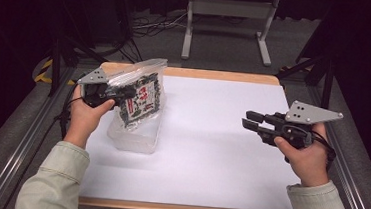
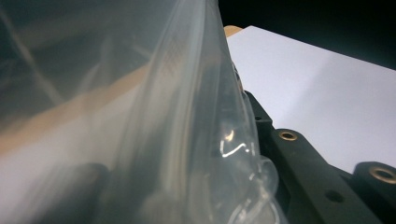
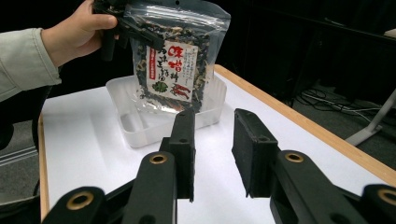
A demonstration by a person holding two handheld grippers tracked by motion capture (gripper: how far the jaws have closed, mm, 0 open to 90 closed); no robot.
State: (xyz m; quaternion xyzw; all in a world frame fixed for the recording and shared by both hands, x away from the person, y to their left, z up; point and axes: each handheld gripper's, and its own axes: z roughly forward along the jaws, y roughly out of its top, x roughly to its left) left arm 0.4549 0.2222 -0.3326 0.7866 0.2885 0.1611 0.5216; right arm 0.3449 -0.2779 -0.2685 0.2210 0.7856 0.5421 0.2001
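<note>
— Left gripper (image 1: pixel 126 94) has the clear bag (image 1: pixel 141 93) pinched by its upper edge and holds it upright over the plastic tray (image 1: pixel 133 139) at the left of the white table (image 1: pixel 220 152). What step would you call that?

— Judging by the pose, lowering the bag into the tray, or lifting it out; one moment can't settle which. The bag's bottom edge hangs inside the tray's rim (image 3: pixel 133 140), seen from the right gripper view.

— And the right gripper (image 1: pixel 247 119)?

— Jaws parted, holding nothing, hanging above the right side of the table, well apart from the bag.

— What would the next move call for?

— If it's going in, tip it flat so the bag clears the far wall, then let go.

— Anything unclear?

— Whether the bag touches the tray floor. In the left gripper view the plastic (image 2: pixel 140 116) blurs across the jaws, so the pinch itself is hidden. The label's print (image 3: pixel 170 70) is too small to read.
</note>
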